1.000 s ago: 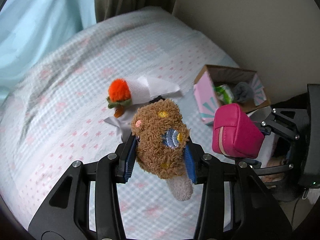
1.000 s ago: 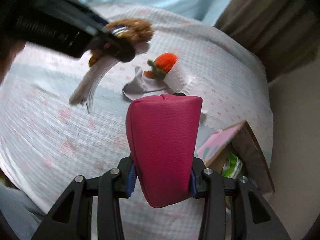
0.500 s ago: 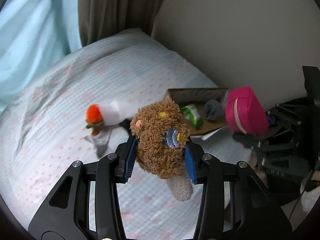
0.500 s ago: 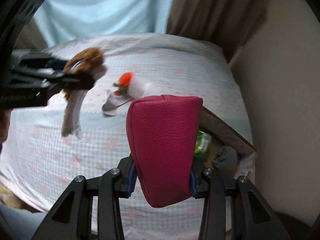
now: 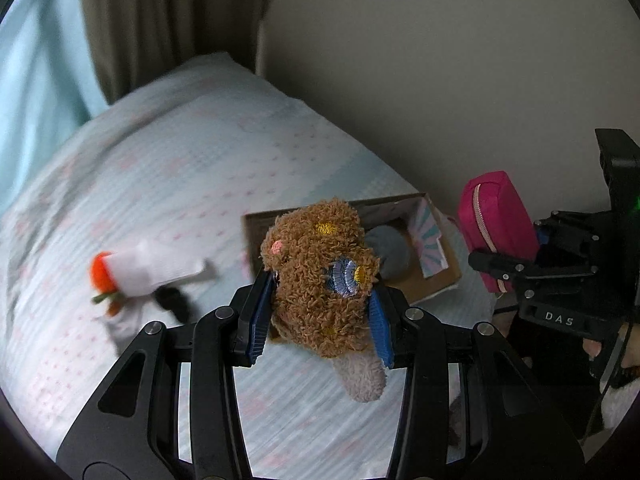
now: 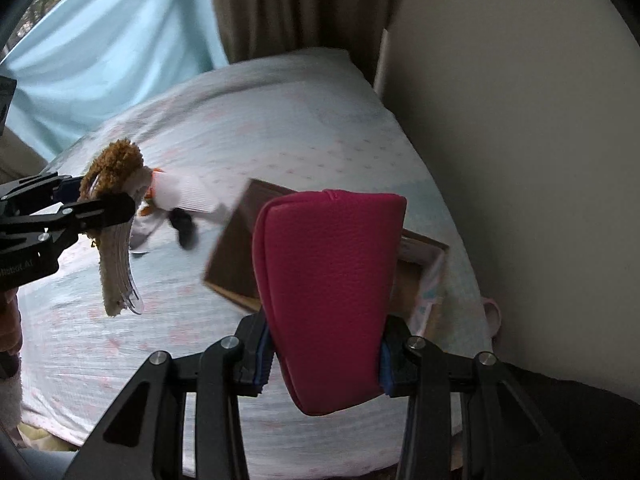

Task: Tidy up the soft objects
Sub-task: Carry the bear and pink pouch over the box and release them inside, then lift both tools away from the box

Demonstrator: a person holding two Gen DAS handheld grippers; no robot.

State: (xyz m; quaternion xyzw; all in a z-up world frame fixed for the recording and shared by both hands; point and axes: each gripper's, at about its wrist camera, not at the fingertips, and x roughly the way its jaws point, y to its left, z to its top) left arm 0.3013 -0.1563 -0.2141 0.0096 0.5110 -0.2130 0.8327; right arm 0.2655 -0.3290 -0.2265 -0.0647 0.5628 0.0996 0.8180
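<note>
My left gripper [image 5: 320, 316] is shut on a brown plush toy [image 5: 320, 272] with embroidered patches and holds it in the air above the bed, just in front of an open cardboard box [image 5: 436, 276]. The toy also shows in the right wrist view [image 6: 114, 168]. My right gripper [image 6: 324, 356] is shut on a pink zip pouch [image 6: 328, 292], held above the near side of the box [image 6: 228, 248]. The pouch shows in the left wrist view [image 5: 496, 228] to the right of the box. A grey soft item [image 5: 390, 244] lies inside the box.
The bed [image 5: 180, 168] has a light checked cover with pink marks. An orange and white soft item [image 5: 136, 270] and a black piece [image 5: 174, 304] lie on it left of the box. Curtains [image 5: 160, 20] hang behind; a plain wall [image 5: 440, 60] stands at the right.
Both grippers have swung right toward the box with their loads. The box now sits directly behind the plush toy and under the pouch. The orange item has shifted left in view.
</note>
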